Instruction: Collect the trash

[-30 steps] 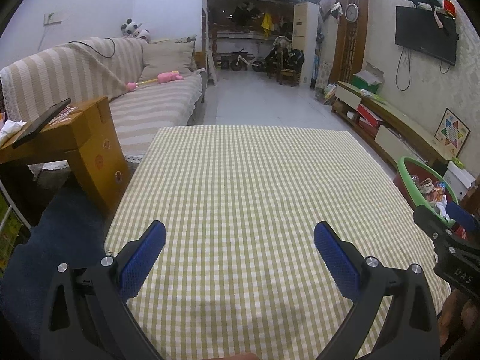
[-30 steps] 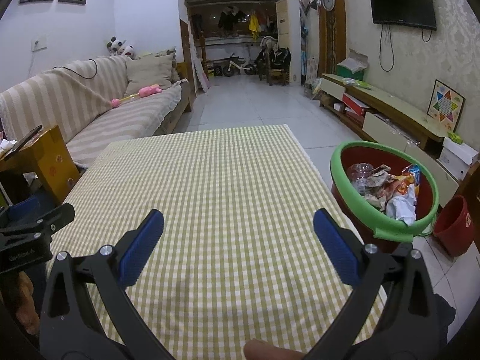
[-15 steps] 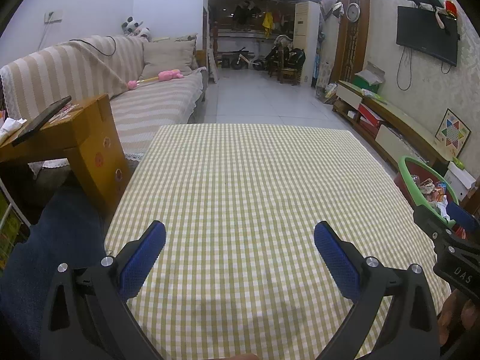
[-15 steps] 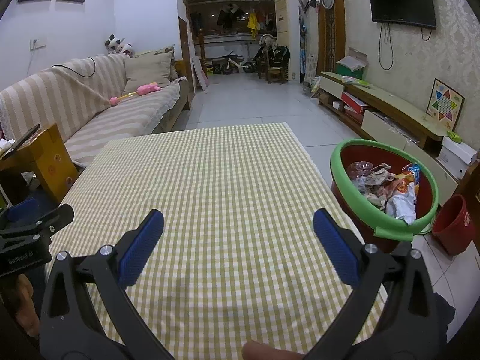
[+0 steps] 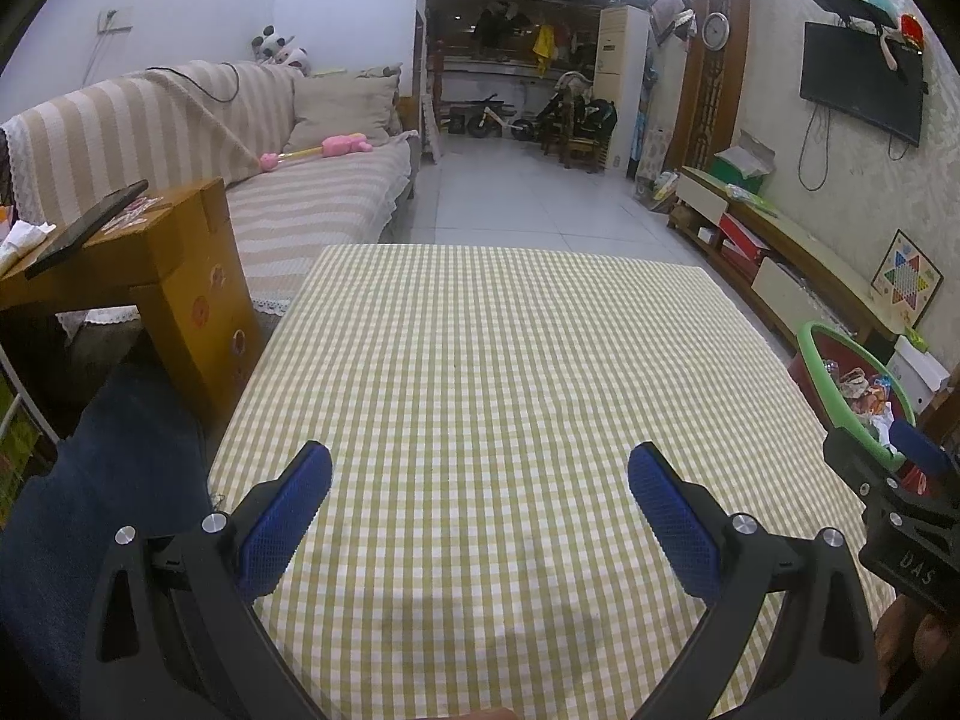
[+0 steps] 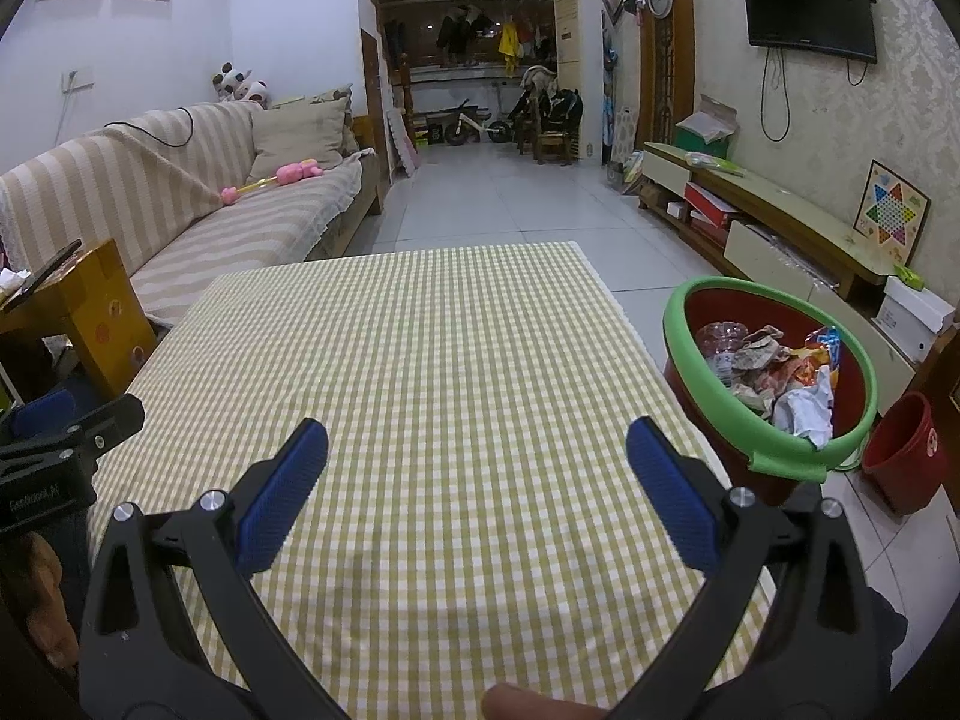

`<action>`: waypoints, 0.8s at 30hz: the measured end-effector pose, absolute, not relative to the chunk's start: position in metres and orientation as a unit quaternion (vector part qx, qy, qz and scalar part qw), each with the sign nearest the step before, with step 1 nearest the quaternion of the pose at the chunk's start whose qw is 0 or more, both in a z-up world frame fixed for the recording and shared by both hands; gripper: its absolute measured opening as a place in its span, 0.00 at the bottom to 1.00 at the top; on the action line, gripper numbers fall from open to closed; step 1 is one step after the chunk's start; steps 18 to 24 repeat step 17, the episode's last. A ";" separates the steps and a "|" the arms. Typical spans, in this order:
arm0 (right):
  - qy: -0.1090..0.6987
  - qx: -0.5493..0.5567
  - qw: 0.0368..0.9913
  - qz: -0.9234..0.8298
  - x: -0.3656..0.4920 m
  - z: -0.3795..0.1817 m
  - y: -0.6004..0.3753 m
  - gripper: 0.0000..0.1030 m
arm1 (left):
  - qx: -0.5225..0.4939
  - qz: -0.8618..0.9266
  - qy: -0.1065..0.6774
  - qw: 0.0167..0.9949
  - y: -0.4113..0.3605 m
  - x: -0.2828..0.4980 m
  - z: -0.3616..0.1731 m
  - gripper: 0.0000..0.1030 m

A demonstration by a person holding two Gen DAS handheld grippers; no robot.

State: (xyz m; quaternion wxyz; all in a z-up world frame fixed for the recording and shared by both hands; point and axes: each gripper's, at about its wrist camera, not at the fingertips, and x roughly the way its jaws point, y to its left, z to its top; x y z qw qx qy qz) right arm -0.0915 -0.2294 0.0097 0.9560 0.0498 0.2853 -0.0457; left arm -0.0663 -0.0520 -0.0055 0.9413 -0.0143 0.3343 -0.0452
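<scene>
Since nothing lies on the checked cloth, both grippers hover empty over the table's (image 6: 456, 360) near edge: left gripper (image 5: 480, 498) spread wide, right gripper (image 6: 477, 474) spread wide too, side by side. Trash (image 6: 774, 366) sits in the red bin with green rim (image 6: 681, 354), parked just off the table's right edge, presumably for short drops. Task looks about done, as far as these views show. Room: striped sofa (image 5: 180, 120) beyond the left edge, wooden stool (image 5: 180, 252) at the left edge, tiled floor, TV (image 6: 807, 0) on the right wall.
</scene>
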 end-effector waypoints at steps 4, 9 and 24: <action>0.287 0.050 0.956 -0.045 -0.092 0.010 -0.229 0.95 | -0.015 -0.045 0.334 0.941 -0.051 -0.066 -0.005 0.92; 0.288 0.048 0.955 -0.045 -0.093 0.010 -0.229 0.95 | -0.016 -0.051 0.315 0.948 -0.051 -0.072 -0.001 0.92; 0.288 0.049 0.955 -0.045 -0.092 0.010 -0.229 0.95 | -0.004 -0.045 0.318 0.947 -0.056 -0.072 -0.001 0.92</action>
